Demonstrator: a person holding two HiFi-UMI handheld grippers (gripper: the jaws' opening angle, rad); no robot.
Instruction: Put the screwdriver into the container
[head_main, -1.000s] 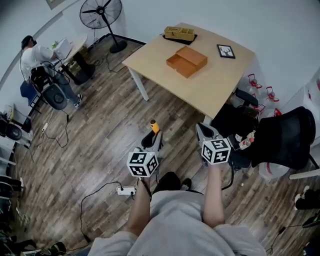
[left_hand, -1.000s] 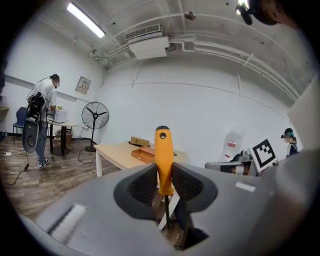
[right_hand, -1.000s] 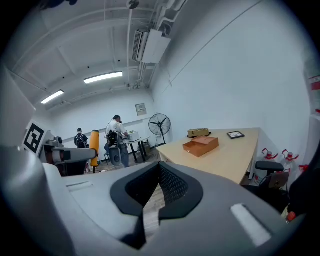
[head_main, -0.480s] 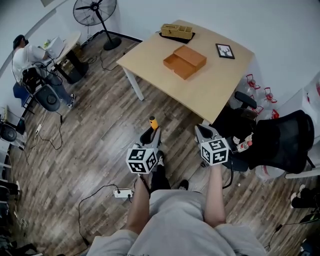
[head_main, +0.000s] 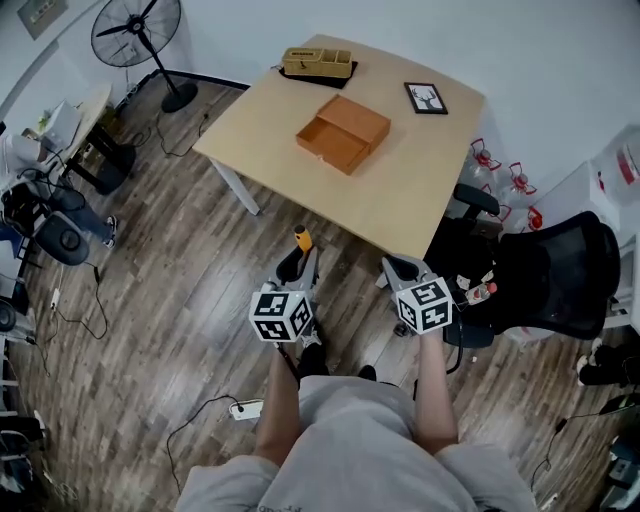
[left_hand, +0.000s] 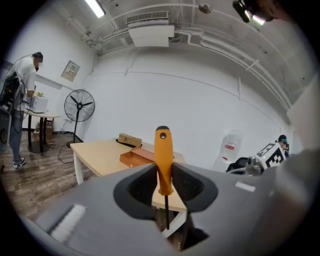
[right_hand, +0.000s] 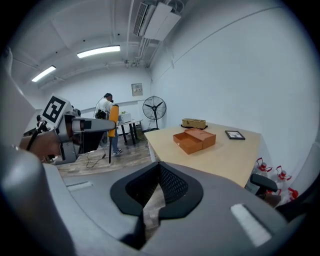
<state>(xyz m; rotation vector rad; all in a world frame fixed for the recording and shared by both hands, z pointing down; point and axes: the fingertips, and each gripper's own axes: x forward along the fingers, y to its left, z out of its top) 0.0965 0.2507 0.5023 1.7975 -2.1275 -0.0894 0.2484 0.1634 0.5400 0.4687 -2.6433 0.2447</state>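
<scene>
Orange rounded handle up, thin dark shaft down: the screwdriver (left_hand: 163, 157) stands vertical, clamped in the left gripper (left_hand: 163, 186); right gripper (right_hand: 159, 186) jaws pressed together.

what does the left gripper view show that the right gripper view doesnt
Only the left gripper view: the left gripper from inside, jaws shut on the orange handle of the screwdriver. Only the right gripper view: the right gripper shut with nothing in it, and the picture frame on the table. Both: the screwdriver, table, orange container and fan.
</scene>
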